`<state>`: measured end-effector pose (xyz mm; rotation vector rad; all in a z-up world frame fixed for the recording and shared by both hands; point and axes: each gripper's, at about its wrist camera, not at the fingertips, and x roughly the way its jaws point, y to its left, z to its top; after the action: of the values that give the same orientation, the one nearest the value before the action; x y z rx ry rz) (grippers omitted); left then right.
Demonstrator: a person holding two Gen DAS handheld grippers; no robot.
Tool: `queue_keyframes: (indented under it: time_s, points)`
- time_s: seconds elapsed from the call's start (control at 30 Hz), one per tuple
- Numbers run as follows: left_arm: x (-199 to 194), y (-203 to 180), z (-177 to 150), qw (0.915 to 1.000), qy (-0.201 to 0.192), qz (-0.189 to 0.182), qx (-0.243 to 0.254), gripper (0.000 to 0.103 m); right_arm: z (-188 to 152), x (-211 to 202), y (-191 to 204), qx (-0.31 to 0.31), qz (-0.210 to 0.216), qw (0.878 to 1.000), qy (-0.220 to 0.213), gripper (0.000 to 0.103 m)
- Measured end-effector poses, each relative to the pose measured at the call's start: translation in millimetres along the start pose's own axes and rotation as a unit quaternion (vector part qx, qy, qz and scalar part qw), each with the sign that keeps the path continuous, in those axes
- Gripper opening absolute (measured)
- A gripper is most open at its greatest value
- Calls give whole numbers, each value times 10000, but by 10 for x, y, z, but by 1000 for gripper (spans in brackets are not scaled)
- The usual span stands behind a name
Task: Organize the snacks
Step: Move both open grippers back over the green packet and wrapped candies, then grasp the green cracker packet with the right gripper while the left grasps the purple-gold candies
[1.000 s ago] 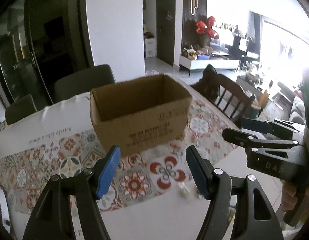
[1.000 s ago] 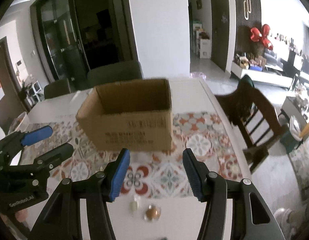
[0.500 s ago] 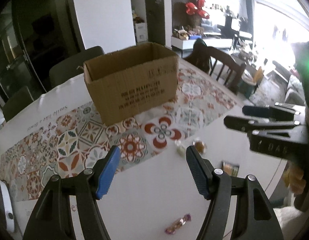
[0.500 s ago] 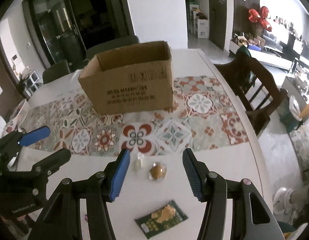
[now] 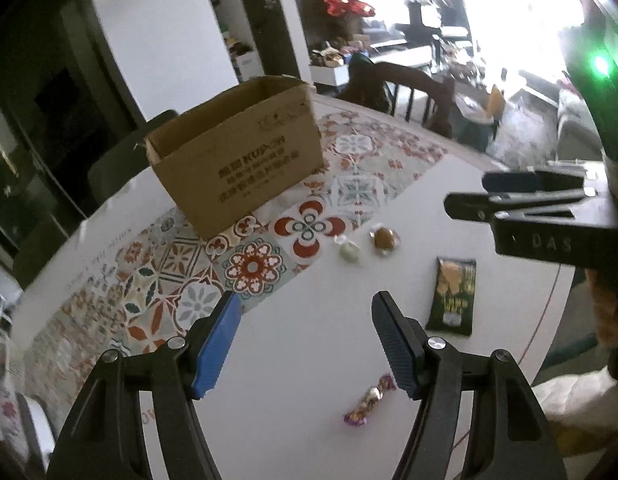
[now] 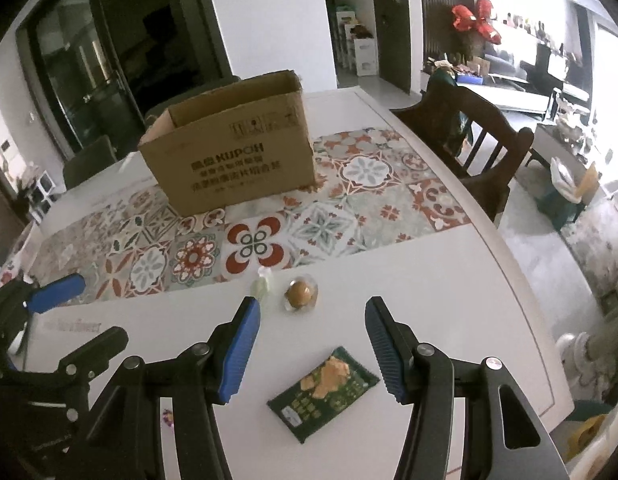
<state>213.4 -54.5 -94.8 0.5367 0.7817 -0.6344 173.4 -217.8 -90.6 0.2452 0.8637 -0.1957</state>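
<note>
The table (image 6: 449,280) was the largest item: white top, with a patterned tile runner (image 6: 349,184) across its middle. On the runner stood the cardboard box (image 6: 233,152), open-topped, printed face toward me. From my angle only the upper part of its inner walls showed. I could not tell whether anything lay on its floor.

Progress, as I judged it: nothing visibly sorted. Four snacks lay loose on the bare white surface, all outside the box and well apart from it. If the box was the intended container, the whole of the work remained.

The snacks, by size: a green packet (image 6: 323,394) lay flat nearest me, below and between my right fingers. A round brown sweet in clear wrap (image 6: 300,293) sat further out, near the runner's edge. A pale wrapped sweet (image 6: 261,286) lay just beside it on the left. A twisted foil candy (image 5: 369,400) lay closest to my left side, near the table's front.

My right gripper (image 6: 313,346) was held partly open, empty, above the packet and touching nothing. My left gripper (image 5: 305,344) was likewise partly open, empty, hovering over bare table, with the foil candy just below its right finger.
</note>
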Motion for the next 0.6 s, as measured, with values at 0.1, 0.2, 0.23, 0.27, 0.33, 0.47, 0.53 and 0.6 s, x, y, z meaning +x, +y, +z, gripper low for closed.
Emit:
queue_keyframes:
  time_s: [0.1, 0.2, 0.23, 0.27, 0.33, 0.47, 0.53, 0.6]
  points:
    - [-9, -77, -85, 9998, 65, -116, 168, 67, -90, -15, -1, 31, 65, 10000, 49, 56]
    - [41, -107, -132, 9990, 235, -325, 217, 65, -193, -9, -3, 159, 76, 9998, 126, 56]
    - [49, -103, -142, 9986, 255, -420, 215, 65, -218, -10, -15, 288, 73, 9994, 161, 56]
    - [62, -98, -150, 9982, 256, -482, 247, 65, -239, -11, -29, 411, 73, 9990, 160, 56]
    - [84, -95, -177, 9972, 189, -559, 467, 65, -288, 6, -29, 677, 12, 9976, 113, 56]
    - [192, -141, -279, 9907, 153, -731, 1140, 59, -450, 108, -26, 1225, -251, 9920, 176, 56]
    - [235, -143, -357, 9872, 121, -865, 1334, 59, -567, 169, -16, 1560, -387, 9867, 229, 56]
    - [299, -137, -433, 9839, 163, -1064, 1427, 54, -659, 232, 17, 1753, -435, 9831, 287, 56]
